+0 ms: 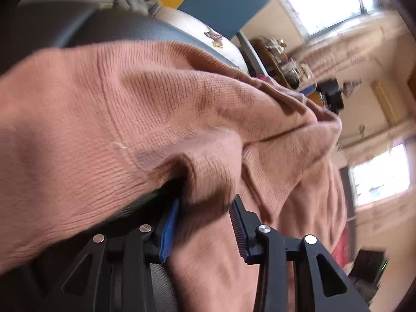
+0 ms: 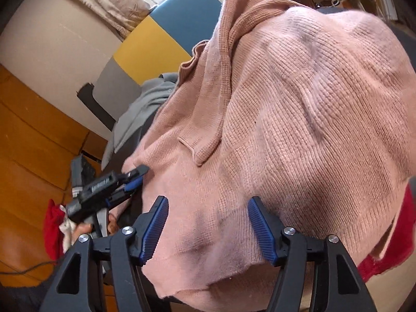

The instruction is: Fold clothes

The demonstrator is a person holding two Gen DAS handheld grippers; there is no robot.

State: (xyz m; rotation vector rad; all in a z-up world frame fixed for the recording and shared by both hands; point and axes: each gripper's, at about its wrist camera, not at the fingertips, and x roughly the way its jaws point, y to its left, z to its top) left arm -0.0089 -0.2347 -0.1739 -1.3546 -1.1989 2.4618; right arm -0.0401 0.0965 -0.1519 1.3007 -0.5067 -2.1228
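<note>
Your left gripper (image 1: 205, 223) has its 2 fingers parted with a bunched fold of the pink knit sweater (image 1: 161, 109) lying between them; the pads sit against the bunch on both sides, but you cannot tell whether they are actually pinching it. Seen from the right wrist view, that same left gripper (image 2: 135, 175) reaches into the sweater's left edge. Your right gripper (image 2: 208, 230) stands wide open, its blue ribbed pads (image 2: 153, 230) spread to either side of the sweater's (image 2: 299, 119) lower hem, and the cloth passes between them without being clamped. The sweater is heaped over a dark rounded seat (image 1: 111, 28), draping down past its edge. A grey garment (image 2: 137, 114) lies crumpled beyond the sweater on the same seat. Something red (image 2: 387, 249) shows under the sweater's lower right edge. Behind stands a blue, yellow and grey panelled backrest (image 2: 166, 39).
</note>
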